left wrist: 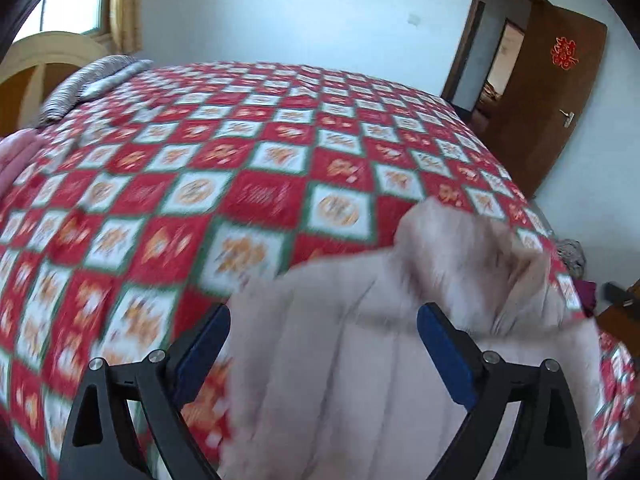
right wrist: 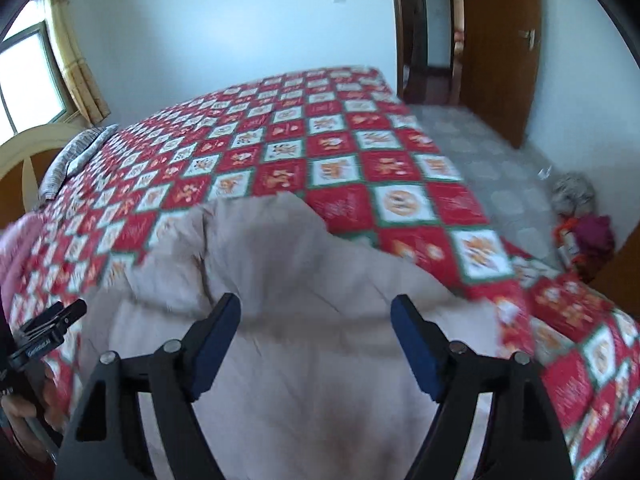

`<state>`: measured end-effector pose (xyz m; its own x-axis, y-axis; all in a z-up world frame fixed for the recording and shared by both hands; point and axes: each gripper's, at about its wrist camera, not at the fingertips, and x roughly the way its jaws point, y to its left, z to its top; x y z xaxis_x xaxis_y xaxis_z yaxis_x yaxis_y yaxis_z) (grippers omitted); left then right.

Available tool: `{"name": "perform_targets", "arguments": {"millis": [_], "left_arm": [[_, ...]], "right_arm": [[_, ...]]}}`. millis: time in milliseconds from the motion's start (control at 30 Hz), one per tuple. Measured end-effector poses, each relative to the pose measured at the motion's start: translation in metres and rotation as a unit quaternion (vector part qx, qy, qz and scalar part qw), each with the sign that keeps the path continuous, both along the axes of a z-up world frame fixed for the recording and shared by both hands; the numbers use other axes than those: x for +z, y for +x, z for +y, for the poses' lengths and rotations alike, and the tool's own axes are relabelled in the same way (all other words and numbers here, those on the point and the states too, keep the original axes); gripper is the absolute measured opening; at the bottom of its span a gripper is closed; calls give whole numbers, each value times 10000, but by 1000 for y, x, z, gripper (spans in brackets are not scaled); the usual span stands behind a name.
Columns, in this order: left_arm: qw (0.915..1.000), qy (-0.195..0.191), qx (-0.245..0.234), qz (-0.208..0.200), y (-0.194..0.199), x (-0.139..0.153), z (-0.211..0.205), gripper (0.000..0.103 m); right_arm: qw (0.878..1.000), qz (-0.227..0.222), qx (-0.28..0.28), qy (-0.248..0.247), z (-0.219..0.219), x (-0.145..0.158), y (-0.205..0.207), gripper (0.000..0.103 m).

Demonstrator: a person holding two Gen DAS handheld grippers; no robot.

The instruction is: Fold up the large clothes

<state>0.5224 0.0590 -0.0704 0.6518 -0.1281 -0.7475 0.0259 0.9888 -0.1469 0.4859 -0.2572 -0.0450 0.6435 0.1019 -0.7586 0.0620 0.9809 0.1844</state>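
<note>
We've got the left gripper (left wrist: 324, 344) wide open, empty, above the pale quilted coat (left wrist: 360, 360) on the bed (left wrist: 200, 184). Right gripper (right wrist: 316, 340) open too, nothing held. Prob. between folds, though it's blurry; next: re-grip an edge.

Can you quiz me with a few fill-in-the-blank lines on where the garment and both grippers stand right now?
1. The pale quilted garment lies on a bedspread checked in white and ____.
2. The jaws of the left gripper stand ____.
3. The right gripper holds ____.
4. The brown door stands ____.

Missing words: red; open; nothing; open
</note>
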Motion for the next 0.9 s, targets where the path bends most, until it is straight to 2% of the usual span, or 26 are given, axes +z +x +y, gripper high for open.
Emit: {"name": "perform_targets", "arguments": {"millis": [100, 167, 267, 367, 400, 433, 467, 500, 533, 567, 600, 633, 700, 767, 833, 900], "left_arm": [[9993, 371, 55, 20, 46, 1, -22, 95], [9986, 537, 33, -10, 71, -3, -40, 95], [9988, 361, -177, 276, 99, -19, -60, 95], [9965, 507, -313, 583, 120, -45, -87, 95], [9957, 554, -343, 664, 125, -53, -95, 95], [9954, 547, -363, 704, 127, -56, -100, 95], [9954, 531, -384, 697, 129, -60, -105, 95], [9961, 522, -427, 566, 126, -59, -109, 85], [9962, 589, -480, 437, 123, -58, -114, 69], [9953, 675, -545, 437, 121, -56, -117, 26], [9945, 692, -604, 504, 117, -53, -120, 8], [9949, 658, -609, 467, 113, -49, -119, 8], [9963, 619, -594, 78, 92, -30, -111, 8], [9972, 558, -488, -95, 75, -20, -98, 8], [9989, 295, -324, -137, 65, -24, -80, 8], [9995, 266, -139, 115, 59, -47, -69, 8]], "right_arm": [[9995, 306, 85, 1, 19, -13, 57, 81], [9989, 441, 116, -93, 28, -25, 79, 81], [9955, 805, 183, -468, 34, -48, 102, 81], [9905, 1124, 290, -742, 29, -73, 106, 80], [9898, 1118, 284, -841, 23, -77, 101, 67], [9893, 1093, 282, -927, 17, -77, 97, 27], [9888, 1075, 292, -998, 7, -78, 91, 7], [9898, 1018, 280, -958, 0, -78, 87, 7], [9908, 982, 214, -910, -14, -79, 78, 7], [9916, 981, 180, -824, -22, -79, 71, 7], [9925, 974, 148, -722, -31, -80, 66, 7], [9935, 949, 109, -616, -41, -80, 56, 7], [9950, 858, 15, -502, -56, -86, 37, 7], [9956, 848, -101, -384, -60, -97, 28, 7], [9971, 704, -215, -190, -63, -110, 18, 9], [9988, 313, -277, -240, -59, -114, 9, 12]]}}
